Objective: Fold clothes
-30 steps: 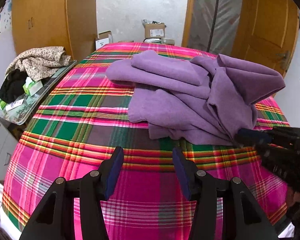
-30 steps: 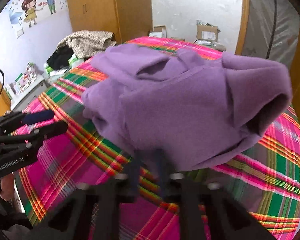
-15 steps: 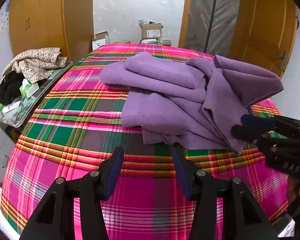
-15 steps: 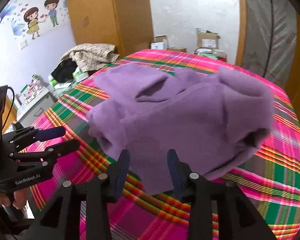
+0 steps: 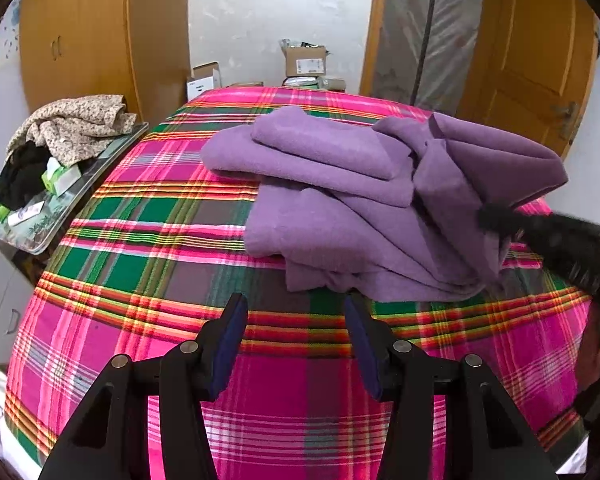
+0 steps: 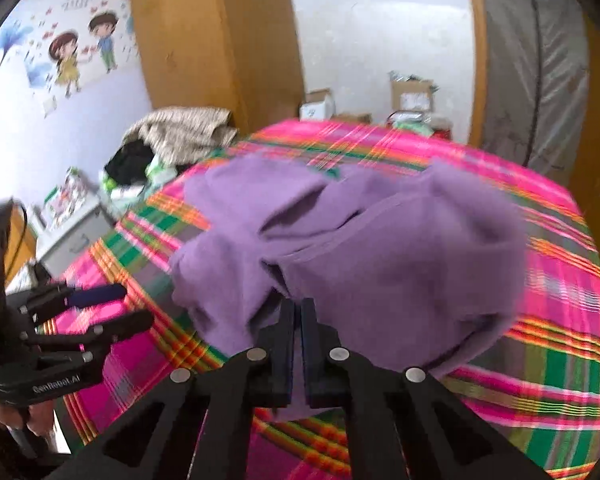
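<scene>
Now the purple garment [image 5: 352, 204] lies bunched up on the plaid bed cover [image 5: 148, 240], out toward 1 o'clock from the left gripper [image 5: 296, 320]. That claw is wide apart with nothing in it, low over the cover near the bed's front edge. The right gripper [image 6: 298, 312] is pinched tight on a fold of the purple cloth. A pile of clothes [image 5: 72, 128] sits off at 10 o'clock.

Soft, matt fleece garment [image 5: 340, 216] on a woven plaid cloth bedspread [image 5: 148, 264] — glossy wooden wardrobe [image 5: 88, 40].
</scene>
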A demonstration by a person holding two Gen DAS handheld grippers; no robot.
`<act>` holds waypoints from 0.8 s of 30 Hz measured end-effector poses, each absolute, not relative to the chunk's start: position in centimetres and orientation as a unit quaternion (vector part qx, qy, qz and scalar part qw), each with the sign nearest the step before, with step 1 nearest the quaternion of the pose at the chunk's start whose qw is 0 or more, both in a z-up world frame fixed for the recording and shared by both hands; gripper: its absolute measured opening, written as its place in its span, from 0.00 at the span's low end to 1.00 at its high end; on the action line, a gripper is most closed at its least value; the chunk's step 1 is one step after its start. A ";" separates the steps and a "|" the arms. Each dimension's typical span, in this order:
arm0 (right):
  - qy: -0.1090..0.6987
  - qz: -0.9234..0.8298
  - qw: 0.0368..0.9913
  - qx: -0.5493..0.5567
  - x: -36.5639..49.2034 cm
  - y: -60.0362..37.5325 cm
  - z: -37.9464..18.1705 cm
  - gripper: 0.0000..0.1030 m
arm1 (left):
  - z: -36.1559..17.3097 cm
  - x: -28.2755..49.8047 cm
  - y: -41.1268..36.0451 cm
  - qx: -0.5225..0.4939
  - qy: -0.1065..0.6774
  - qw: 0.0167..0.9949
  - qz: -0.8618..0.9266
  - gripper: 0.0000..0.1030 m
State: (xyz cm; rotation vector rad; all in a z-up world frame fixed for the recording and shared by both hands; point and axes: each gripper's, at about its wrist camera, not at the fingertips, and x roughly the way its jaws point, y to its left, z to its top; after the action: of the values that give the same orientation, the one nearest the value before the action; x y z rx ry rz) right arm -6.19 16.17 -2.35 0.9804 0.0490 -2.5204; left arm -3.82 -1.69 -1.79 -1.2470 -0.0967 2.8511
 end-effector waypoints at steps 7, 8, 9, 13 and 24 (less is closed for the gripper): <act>-0.048 -0.949 0.074 0.302 -5.6 26.8 1.2 0.03 | -1.4 -3.7 -1.4 -0.394 -0.033 0.020 0.918 0.51; -0.054 -0.951 0.050 0.299 -5.3 28.3 1.4 0.03 | -1.4 -3.7 -1.3 -0.394 -0.034 0.021 0.918 0.51; -0.061 -0.953 0.026 0.295 -5.1 29.8 1.6 0.03 | -1.4 -3.8 -1.3 -0.393 -0.034 0.022 0.919 0.51; -0.085 -0.954 -0.070 0.280 -4.0 35.7 2.5 0.03 | -1.2 -3.8 -0.7 -0.391 -0.033 0.029 0.919 0.51; -0.073 -0.948 -0.066 0.302 -4.3 34.9 1.7 0.34 | -1.0 -4.3 0.6 -0.388 -0.031 0.045 0.920 0.51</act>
State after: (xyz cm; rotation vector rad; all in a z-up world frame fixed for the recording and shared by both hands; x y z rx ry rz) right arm -4.32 34.90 1.73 0.9913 -0.2397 -3.1116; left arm -4.26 0.64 -1.01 -1.1842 -0.0946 2.8102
